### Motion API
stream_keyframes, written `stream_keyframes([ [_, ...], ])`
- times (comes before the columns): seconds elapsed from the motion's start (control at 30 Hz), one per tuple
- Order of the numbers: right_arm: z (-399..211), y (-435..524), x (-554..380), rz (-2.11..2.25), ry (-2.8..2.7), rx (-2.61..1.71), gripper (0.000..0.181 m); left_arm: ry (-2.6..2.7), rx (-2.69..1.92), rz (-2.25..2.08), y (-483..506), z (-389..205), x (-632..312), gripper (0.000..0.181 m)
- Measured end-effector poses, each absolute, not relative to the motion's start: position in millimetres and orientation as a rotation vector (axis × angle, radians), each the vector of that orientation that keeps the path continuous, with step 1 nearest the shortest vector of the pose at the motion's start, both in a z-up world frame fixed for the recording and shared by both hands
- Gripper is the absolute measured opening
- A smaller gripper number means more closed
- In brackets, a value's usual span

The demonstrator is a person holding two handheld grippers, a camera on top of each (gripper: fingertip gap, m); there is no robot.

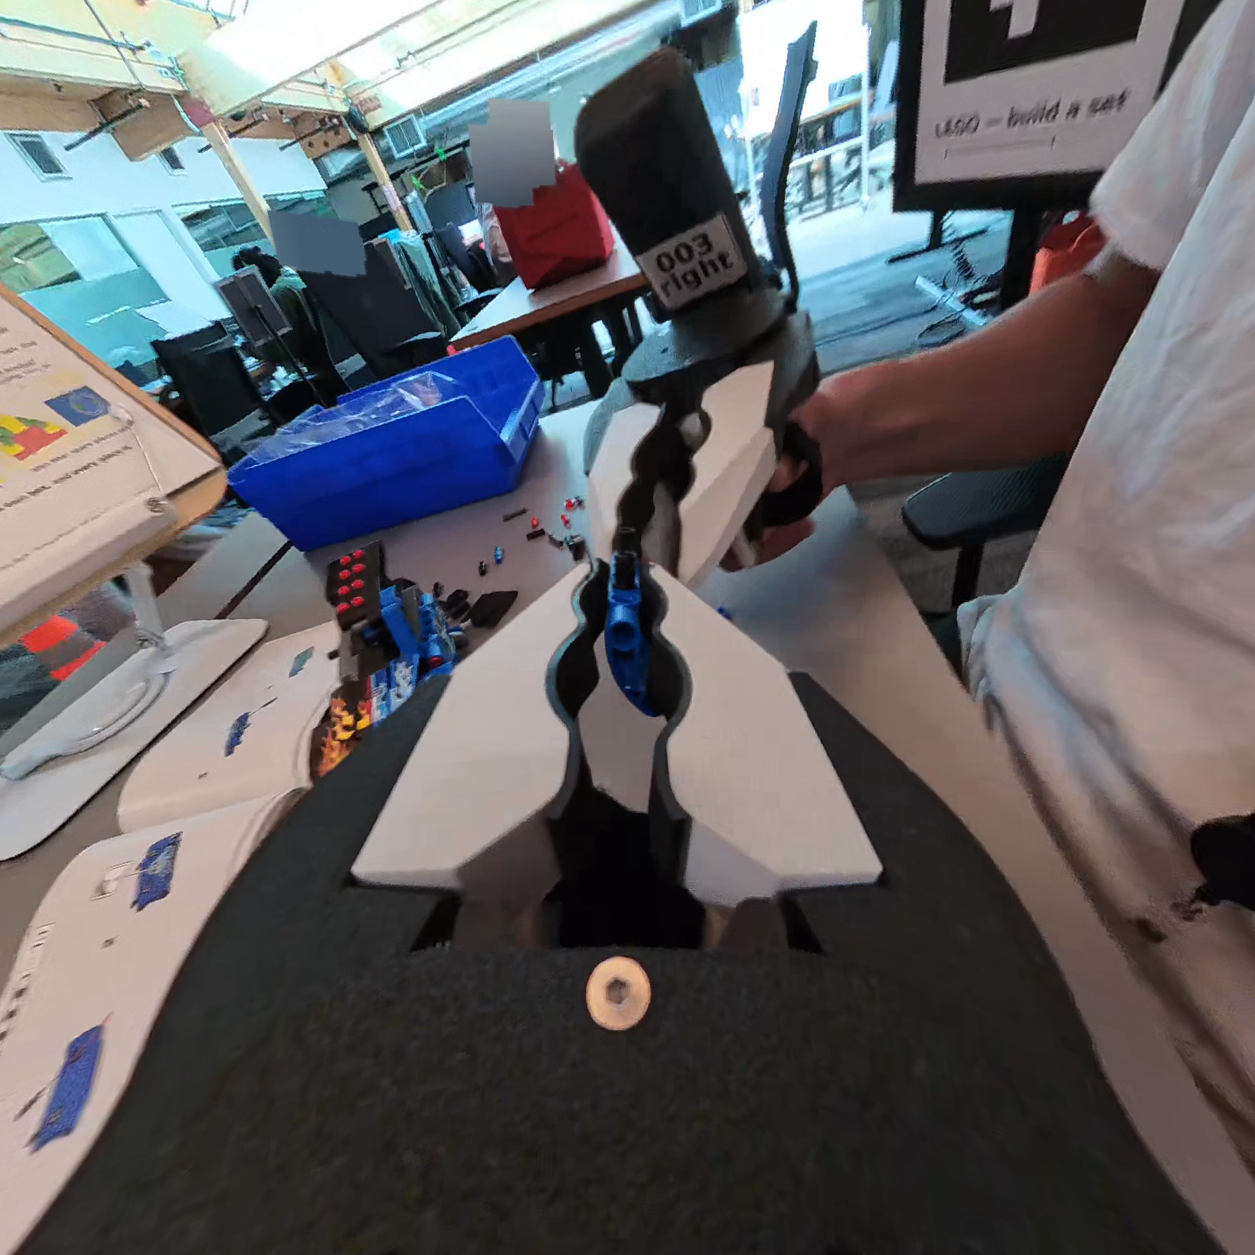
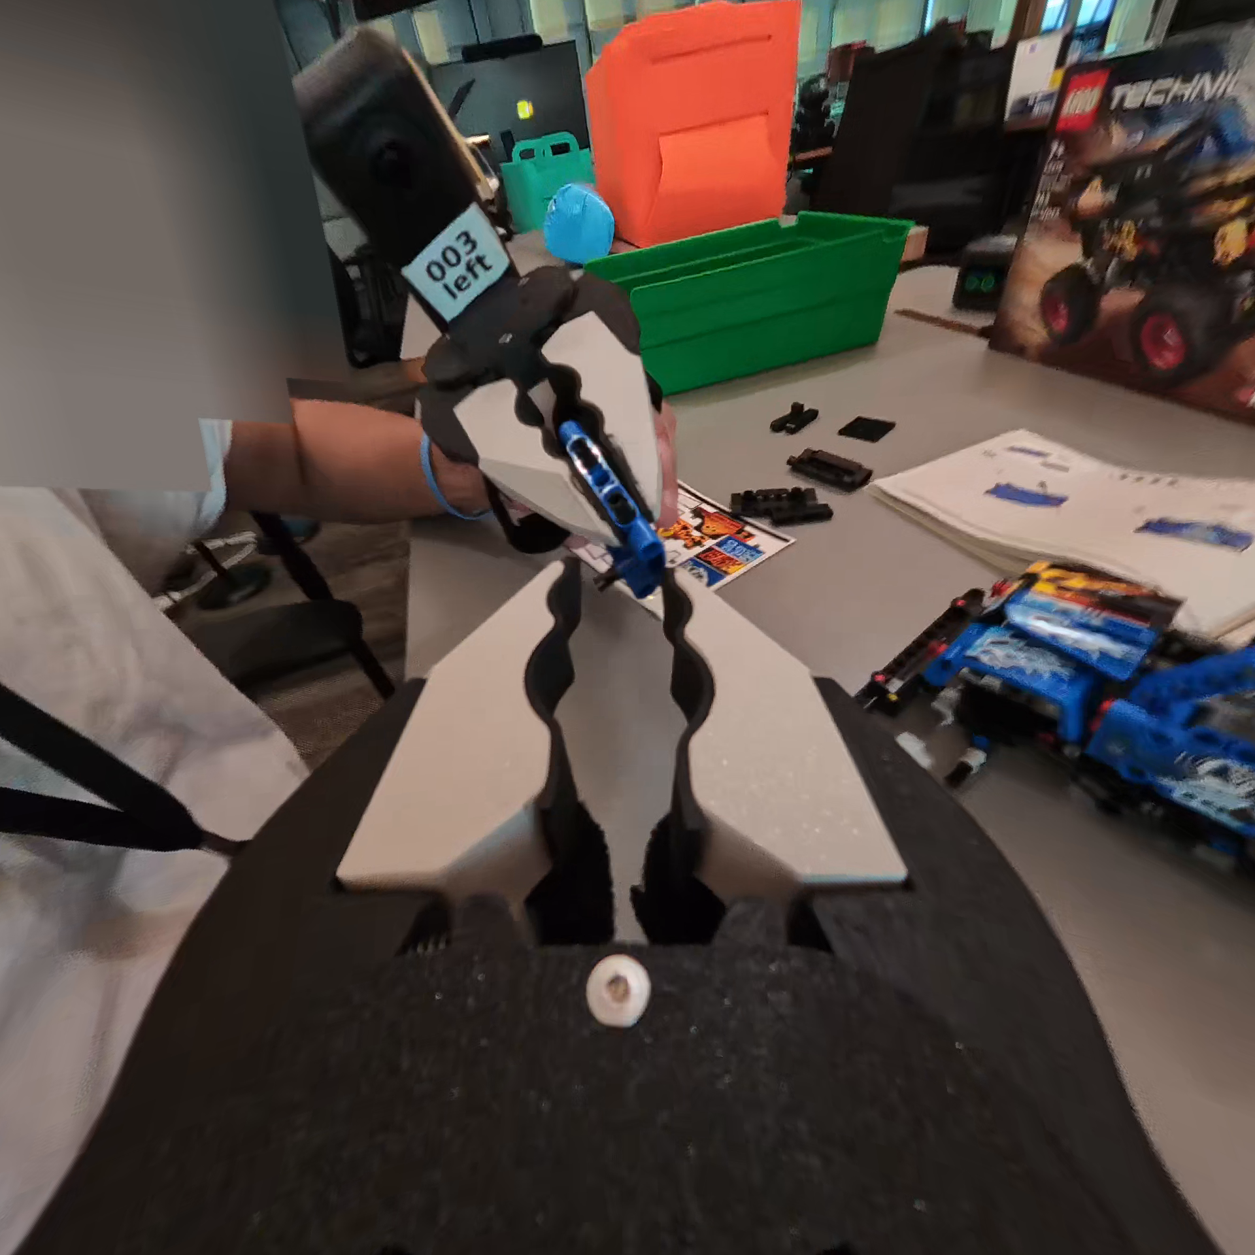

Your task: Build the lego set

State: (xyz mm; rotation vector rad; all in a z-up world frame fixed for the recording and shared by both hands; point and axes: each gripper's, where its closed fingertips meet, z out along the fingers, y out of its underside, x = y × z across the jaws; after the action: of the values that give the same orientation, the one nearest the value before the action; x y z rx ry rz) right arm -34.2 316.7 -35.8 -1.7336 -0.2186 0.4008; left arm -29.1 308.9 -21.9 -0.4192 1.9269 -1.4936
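In the left wrist view the left gripper (image 1: 621, 577) pinches one blue beam (image 1: 626, 638) between its fingers, tilted so its end points up at the right gripper (image 1: 628, 543) — held in the air, it seems, so the other tool can work on that end. A small black pin (image 1: 626, 540) sits at the beam's tip, right at the right gripper's fingertips; whether those fingertips clamp it I cannot tell, since blur hides the contact. On the table (image 1: 815, 625) behind lie one blue bin (image 1: 394, 448), the part-built truck (image 1: 401, 631) and a scatter of loose red and black bits, too small to count. In the right wrist view the right gripper's own fingers (image 2: 475, 713) stand narrowly apart, converging toward the beam's end (image 2: 642, 553), and nothing shows between them. Beside it — one truck (image 2: 1086, 679), one green bin (image 2: 754, 305), one sticker sheet (image 2: 720, 543), one booklet (image 2: 1059, 502), one box (image 2: 1141, 224) and four loose black parts (image 2: 781, 506).
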Motion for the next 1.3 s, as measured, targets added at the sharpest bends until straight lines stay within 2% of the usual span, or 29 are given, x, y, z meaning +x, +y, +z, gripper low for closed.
stream_keyframes([
  [0.2, -22, 315, -47, 0.389, -0.362, -1.637, 0.006, 1.930, -0.565, -1.712, 301, -12, -45, 0.007],
  [0.27, -26, 315, -49, 0.441, -0.356, -1.651, 0.006, 1.932, -0.636, -1.636, 315, -15, -51, 0.030],
  [0.33, -27, 315, -45, 0.451, -0.341, -1.652, 0.006, 1.911, -0.726, -1.569, 343, -9, -68, 0.039],
  [0.43, -38, 313, -34, 0.440, -0.323, -1.728, 0.006, 1.959, -0.943, -1.372, 400, -14, -117, 0.038],
  [0.53, -71, 309, -35, 0.490, -0.365, -1.946, 0.006, 2.041, -1.208, -0.827, 478, -71, -174, 0.034],
  [0.6, -83, 308, -37, 0.495, -0.403, -2.009, 0.005, 2.065, -1.339, -0.615, 514, -104, -209, 0.035],
  [0.73, -101, 305, -42, 0.530, -0.459, -2.108, 0.005, 2.022, -1.514, -0.780, 529, -124, -231, 0.035],
  [1.03, -124, 278, -54, 0.620, -0.625, -2.218, 0.005, 2.077, -1.479, -0.849, 538, -140, -230, 0.028],
  [1.13, -127, 276, -51, 0.615, -0.616, -2.233, 0.005, 2.131, -1.427, -0.881, 531, -142, -230, 0.007],
  [1.3, -140, 278, -42, 0.549, -0.604, -2.297, 0.007, 2.164, -1.287, -0.905, 501, -127, -212, 0.006],
])
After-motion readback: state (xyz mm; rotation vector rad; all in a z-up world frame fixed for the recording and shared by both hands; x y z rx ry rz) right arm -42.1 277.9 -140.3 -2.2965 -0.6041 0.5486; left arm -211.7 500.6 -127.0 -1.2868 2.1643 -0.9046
